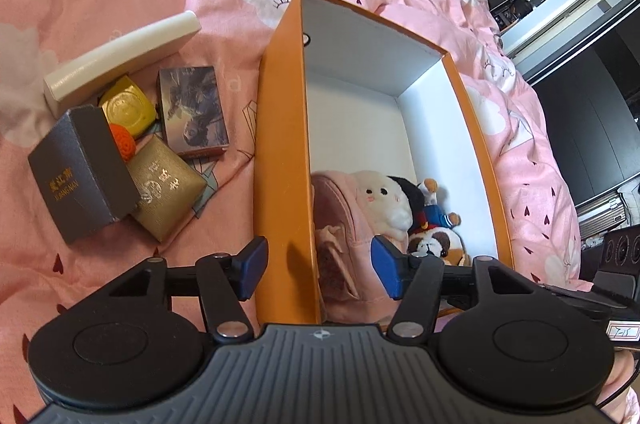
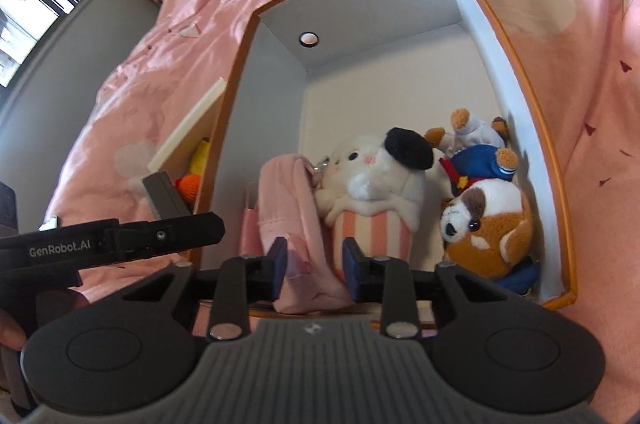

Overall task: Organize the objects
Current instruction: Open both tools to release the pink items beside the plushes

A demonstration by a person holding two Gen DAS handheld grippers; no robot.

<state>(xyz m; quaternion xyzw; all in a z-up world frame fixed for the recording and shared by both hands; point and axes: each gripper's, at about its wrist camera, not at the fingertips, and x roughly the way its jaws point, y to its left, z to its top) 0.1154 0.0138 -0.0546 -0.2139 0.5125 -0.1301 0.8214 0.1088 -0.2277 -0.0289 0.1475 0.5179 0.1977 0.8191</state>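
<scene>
An orange box (image 1: 280, 104) with a white inside lies open on a pink bedspread. In it are a pink cloth (image 2: 288, 192), a white plush with a black beret (image 2: 372, 176), a brown-and-white dog plush (image 2: 488, 220) and a small bear in blue (image 2: 476, 160). My right gripper (image 2: 316, 268) reaches into the box's near end, shut on the lower fold of the pink cloth. My left gripper (image 1: 319, 268) is open and straddles the box's left wall, one finger outside, one inside by the pink cloth (image 1: 340, 224).
Left of the box lies a pile: a long white case (image 1: 120, 56), a gold tin (image 1: 128, 108), a picture card box (image 1: 192, 112), a grey box (image 1: 80, 184), a gold box (image 1: 168, 192) and an orange crochet ball (image 1: 122, 140). Dark furniture (image 1: 580, 128) stands beyond the bed.
</scene>
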